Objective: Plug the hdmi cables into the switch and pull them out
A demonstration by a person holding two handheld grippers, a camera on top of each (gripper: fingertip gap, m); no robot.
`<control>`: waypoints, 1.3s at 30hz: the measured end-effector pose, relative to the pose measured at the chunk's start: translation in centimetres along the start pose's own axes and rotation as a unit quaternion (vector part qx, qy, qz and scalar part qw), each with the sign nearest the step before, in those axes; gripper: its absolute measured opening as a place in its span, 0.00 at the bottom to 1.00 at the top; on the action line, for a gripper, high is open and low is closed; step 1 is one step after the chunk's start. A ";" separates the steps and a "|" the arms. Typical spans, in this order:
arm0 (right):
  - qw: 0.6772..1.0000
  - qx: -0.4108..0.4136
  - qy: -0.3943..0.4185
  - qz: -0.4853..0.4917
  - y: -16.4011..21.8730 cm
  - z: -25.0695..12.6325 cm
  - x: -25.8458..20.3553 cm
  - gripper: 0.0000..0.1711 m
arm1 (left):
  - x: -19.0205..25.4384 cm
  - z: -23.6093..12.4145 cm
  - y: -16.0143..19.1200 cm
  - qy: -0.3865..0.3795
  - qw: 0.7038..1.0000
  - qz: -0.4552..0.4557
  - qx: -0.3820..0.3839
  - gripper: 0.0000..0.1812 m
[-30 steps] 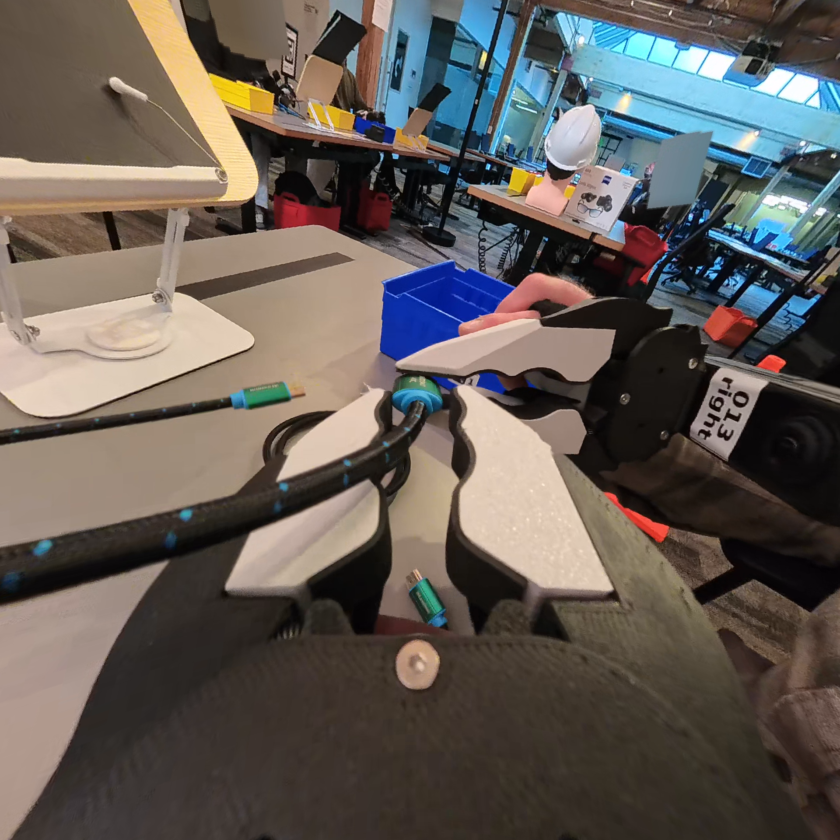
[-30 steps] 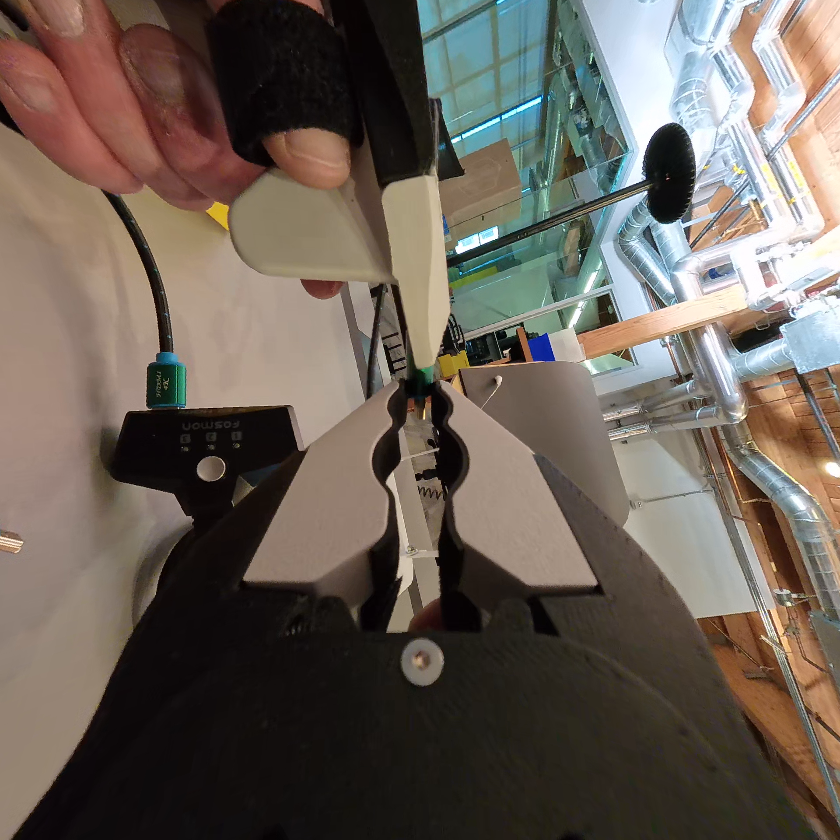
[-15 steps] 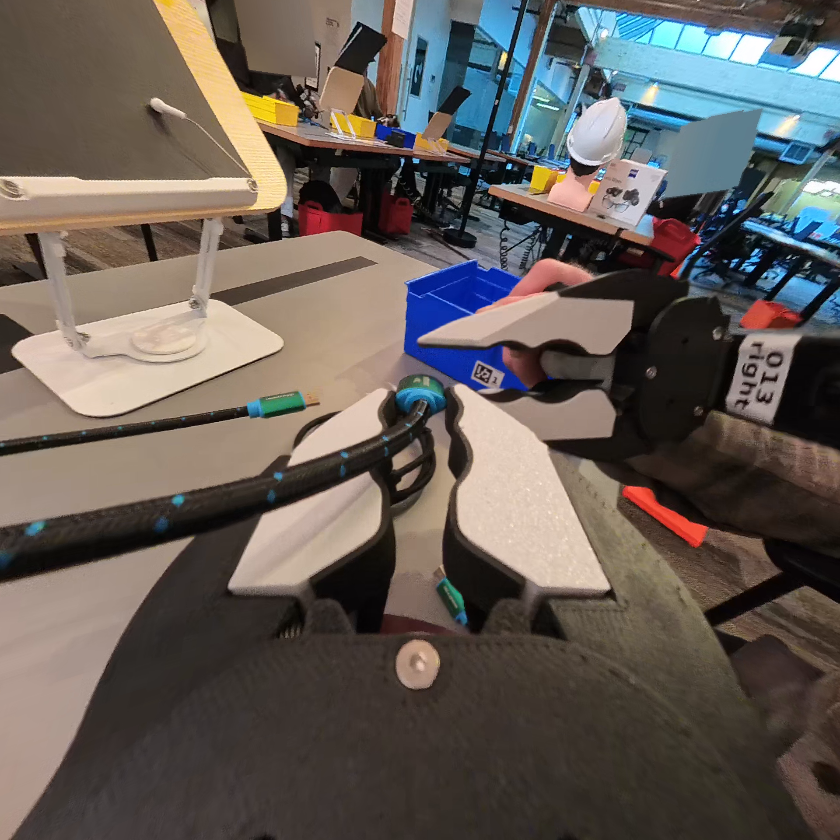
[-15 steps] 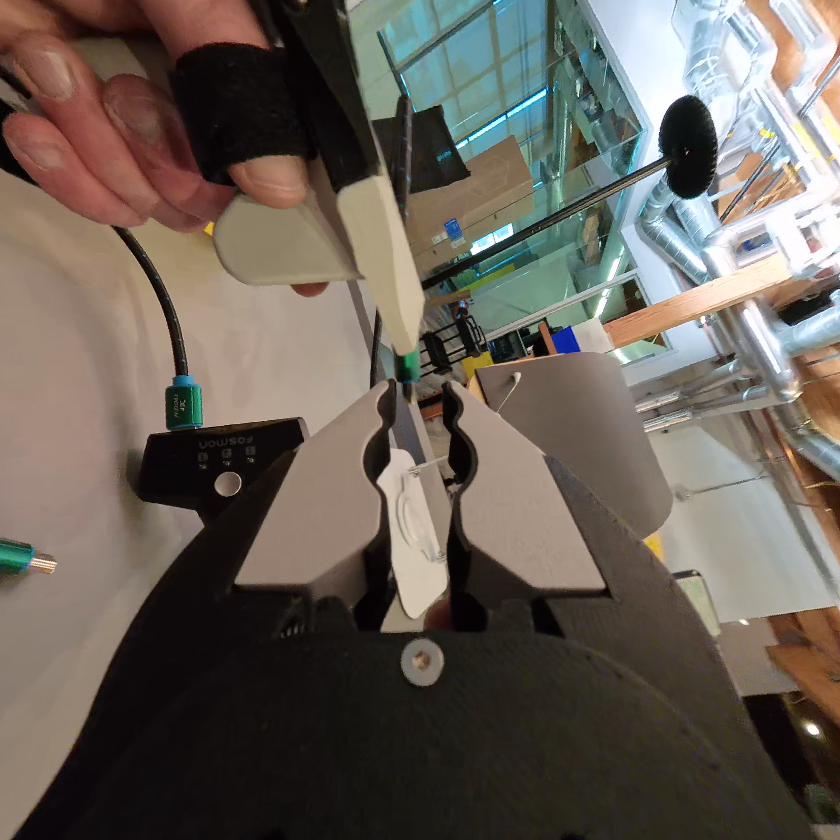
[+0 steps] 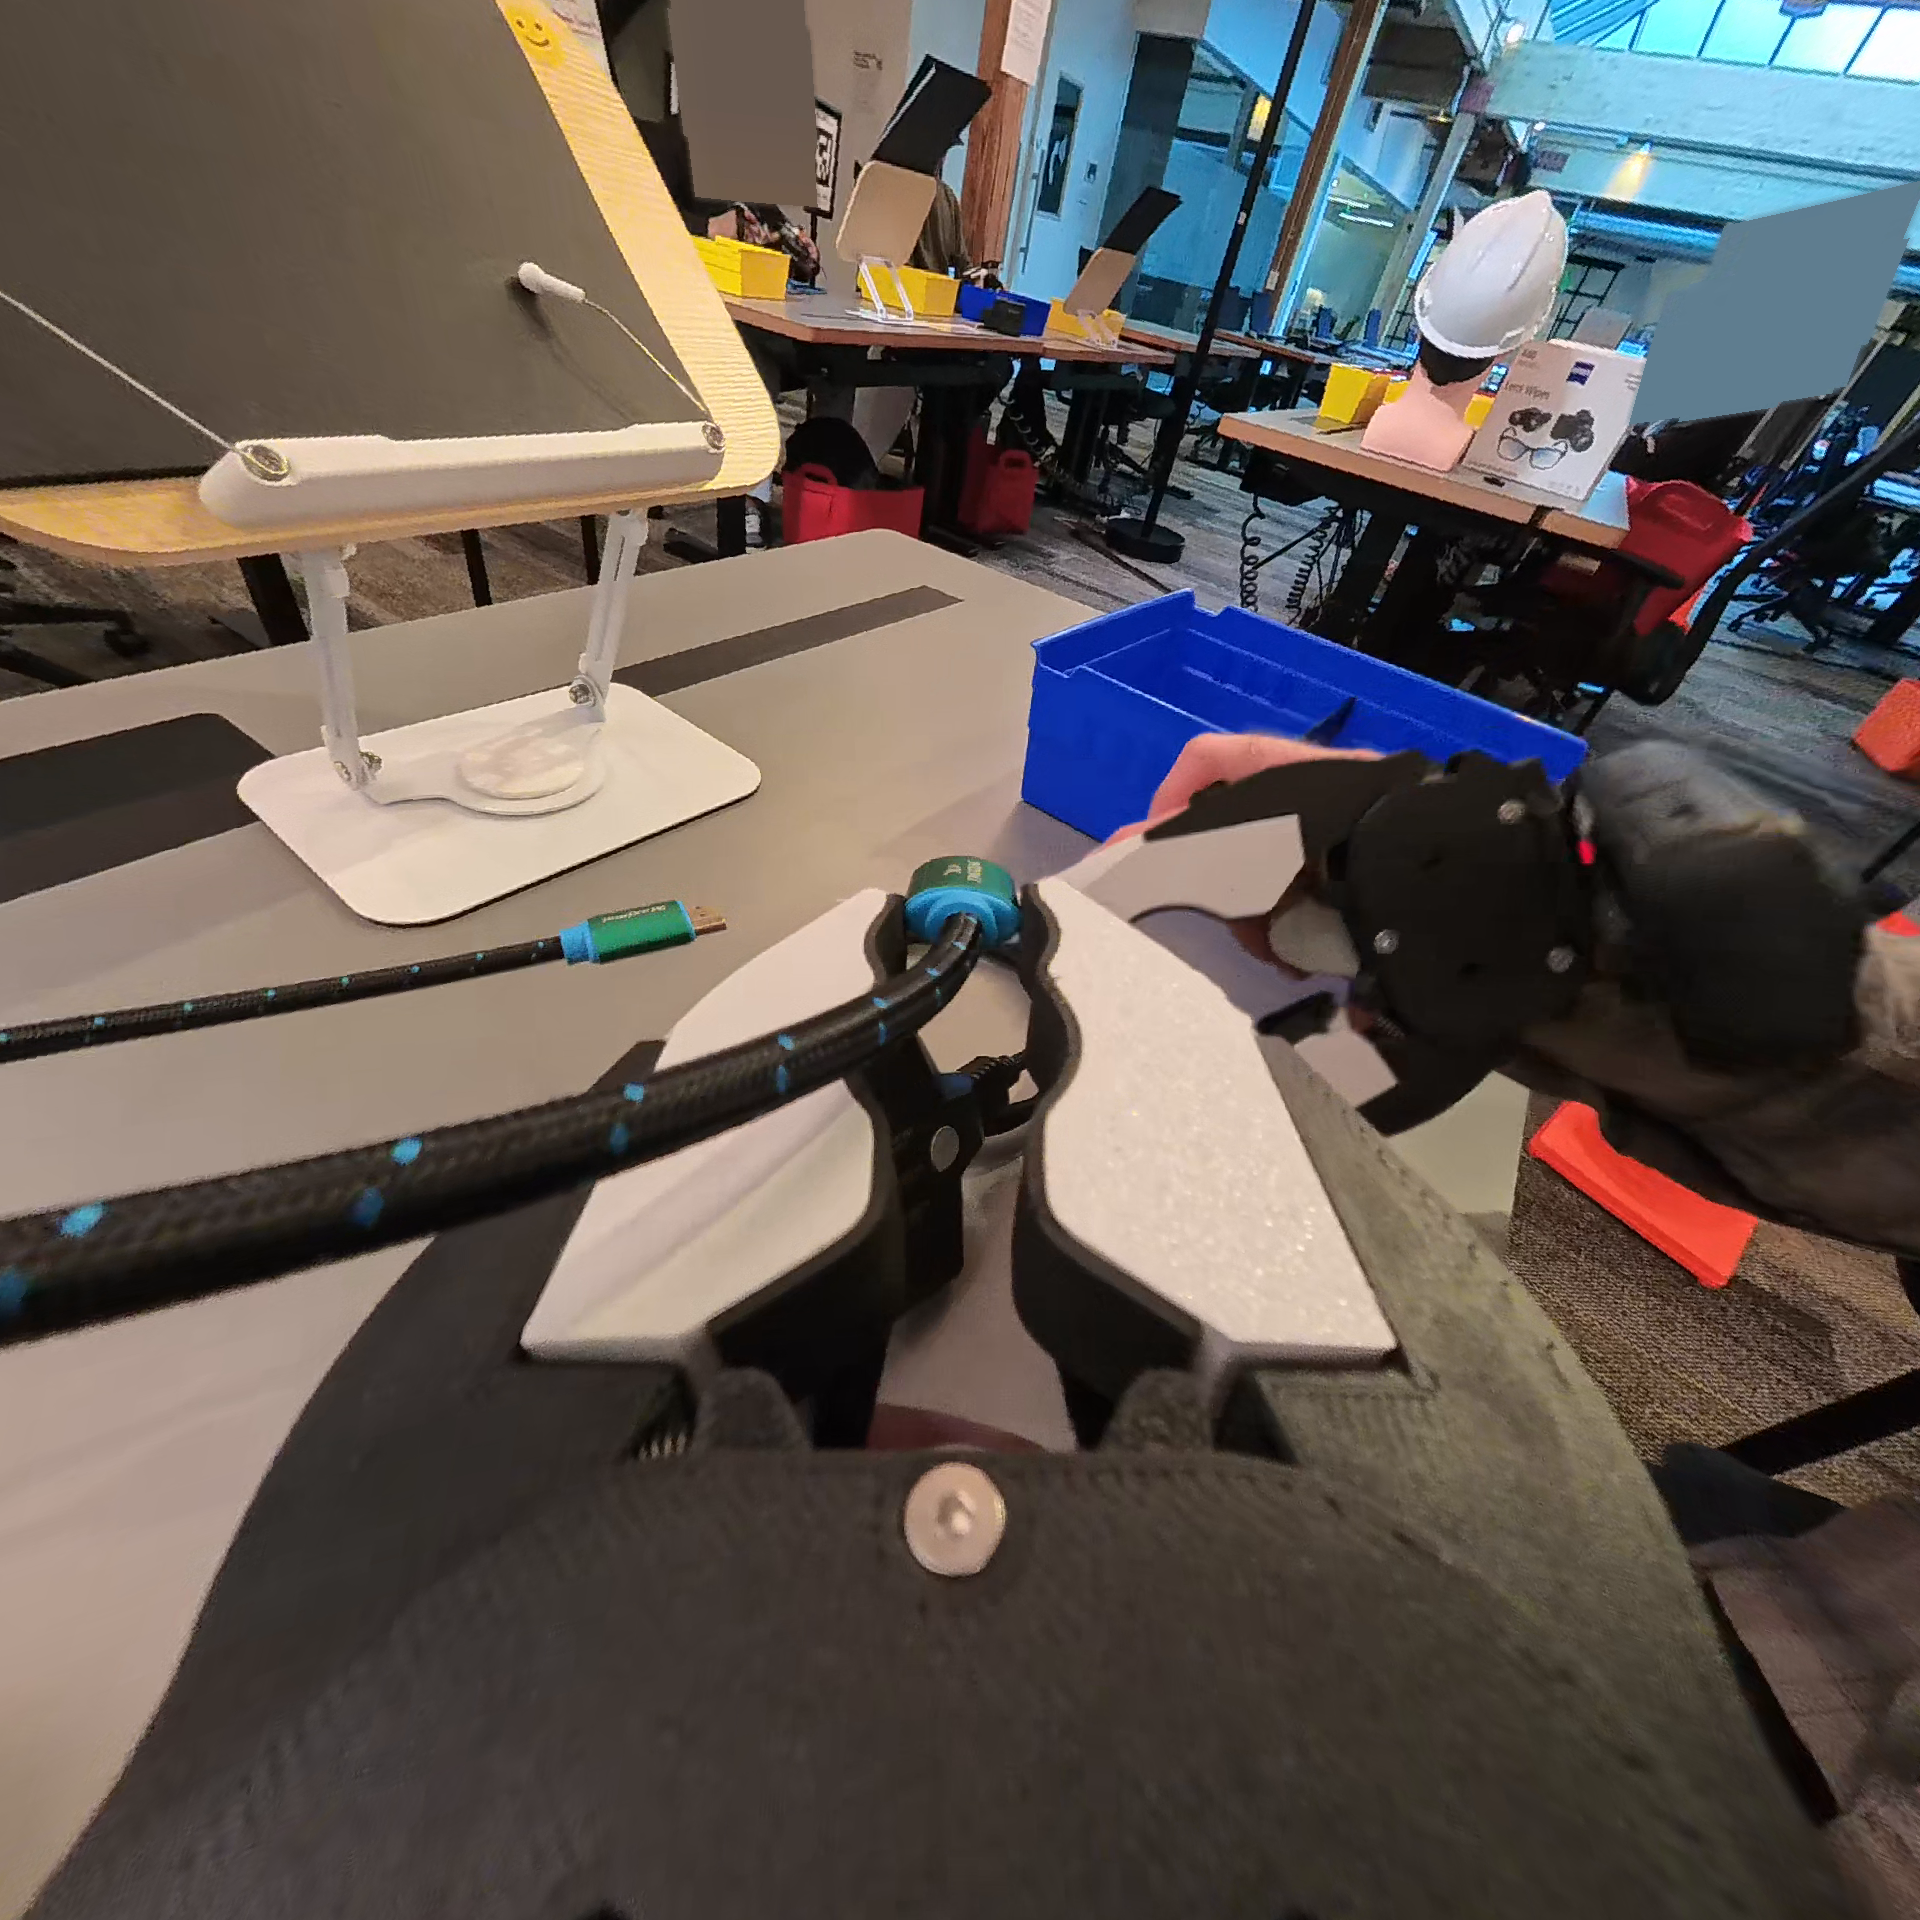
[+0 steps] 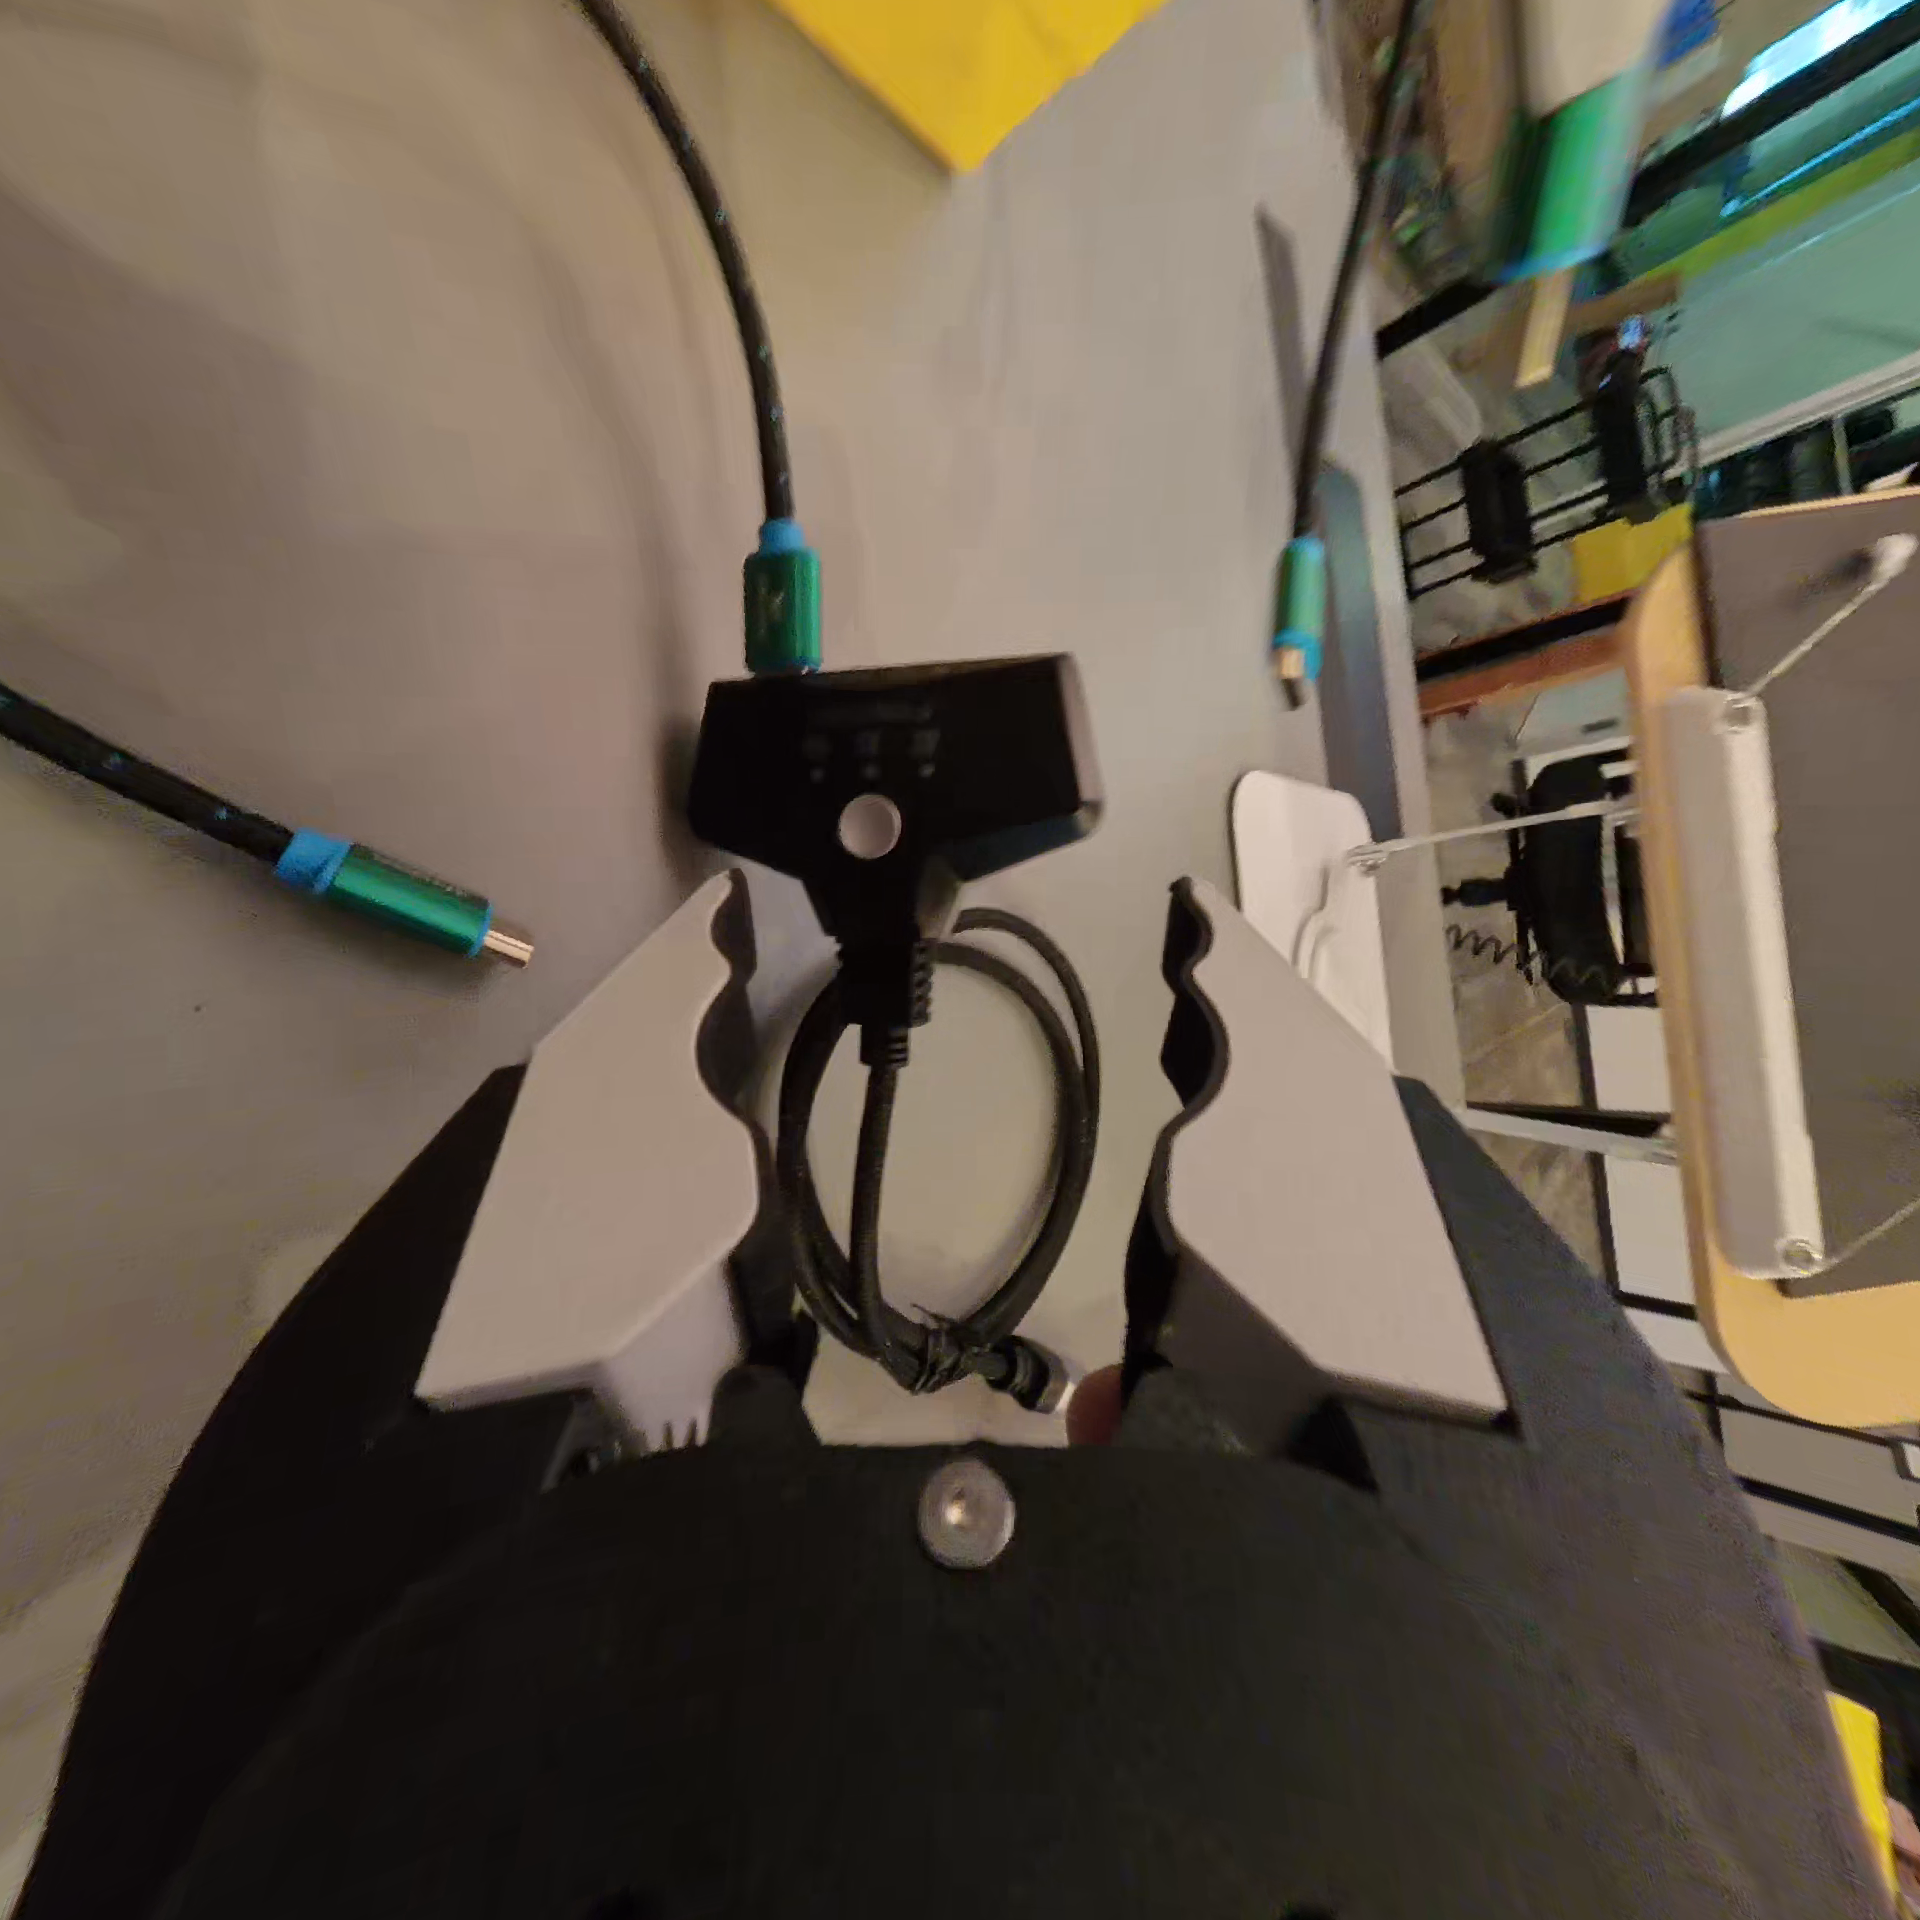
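Observation:
My left gripper (image 5: 961, 920) is shut on a green HDMI plug (image 5: 951, 881) with a blue collar; its black braided cable (image 5: 520, 1143) runs off to the left. My right gripper (image 6: 956, 914) is open, just in front of the black switch (image 6: 894, 769) on the grey table. The switch's own coiled lead (image 6: 935, 1143) lies between its fingers. One green plug (image 6: 781, 608) sits in the switch's far left port. Two loose plugs lie on the table, one to the left (image 6: 405, 914) and one to the right (image 6: 1297, 613). The latter also shows in the left wrist view (image 5: 634, 927).
A white tablet stand (image 5: 499, 800) with a tilted board stands at the back left of the table (image 5: 883, 665). A blue bin (image 5: 1247, 707) sits at the table's right edge, behind the right gripper. A yellow item (image 6: 966, 73) lies beyond the switch. Tip to tip, the grippers are about 12 cm apart.
My right gripper has opened wide and swung from beside the left gripper's plug down to the switch. My left gripper still holds its plug and has shifted slightly.

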State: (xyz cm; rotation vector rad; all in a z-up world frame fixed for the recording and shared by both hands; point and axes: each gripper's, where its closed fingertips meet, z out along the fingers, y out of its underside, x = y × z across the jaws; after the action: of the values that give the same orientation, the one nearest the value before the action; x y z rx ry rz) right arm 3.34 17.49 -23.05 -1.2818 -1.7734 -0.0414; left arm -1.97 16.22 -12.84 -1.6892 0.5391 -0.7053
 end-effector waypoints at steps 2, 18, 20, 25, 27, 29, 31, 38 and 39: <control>1.000 -0.019 -0.002 -0.004 0.5 1.0 -0.7 0.48 | 0.0 0.0 0.0 0.001 1.000 -0.002 0.001 0.11; 0.998 -0.040 0.034 0.040 3.4 5.5 -0.8 0.17 | -0.3 0.2 0.7 -0.004 1.000 0.014 -0.010 0.11; 0.997 -0.017 0.030 0.065 3.2 5.0 -0.2 0.17 | -0.5 0.1 0.4 -0.006 1.000 0.020 -0.010 0.11; 0.992 0.050 -0.016 0.111 2.7 3.3 -0.1 0.16 | -1.1 -0.9 -2.0 -0.011 0.999 0.031 0.004 0.11; 0.989 0.065 -0.037 0.127 2.8 2.8 -0.3 0.16 | -0.9 -1.6 -3.5 -0.011 0.999 0.051 0.009 0.11; 0.986 0.084 -0.052 0.137 2.7 2.3 -0.3 0.16 | -0.8 -2.1 -4.5 -0.016 0.997 0.081 0.008 0.11; 0.981 0.103 -0.069 0.149 2.3 1.7 -0.3 0.16 | -1.0 -2.4 -4.9 -0.023 0.994 0.108 0.001 0.11; 0.967 0.148 -0.112 0.173 1.3 0.0 -0.3 0.15 | -1.9 -2.7 -5.0 -0.022 0.995 0.094 0.008 0.11; 0.964 0.158 -0.117 0.177 1.1 -0.3 -0.3 0.15 | -2.1 -2.9 -5.2 -0.020 0.996 0.085 0.013 0.11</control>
State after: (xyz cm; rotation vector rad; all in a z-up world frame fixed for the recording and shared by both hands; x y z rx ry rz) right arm 4.38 17.60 -23.57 -1.3859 -1.6326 0.5953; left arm -5.55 16.84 -7.71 -1.6080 0.6352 -0.5530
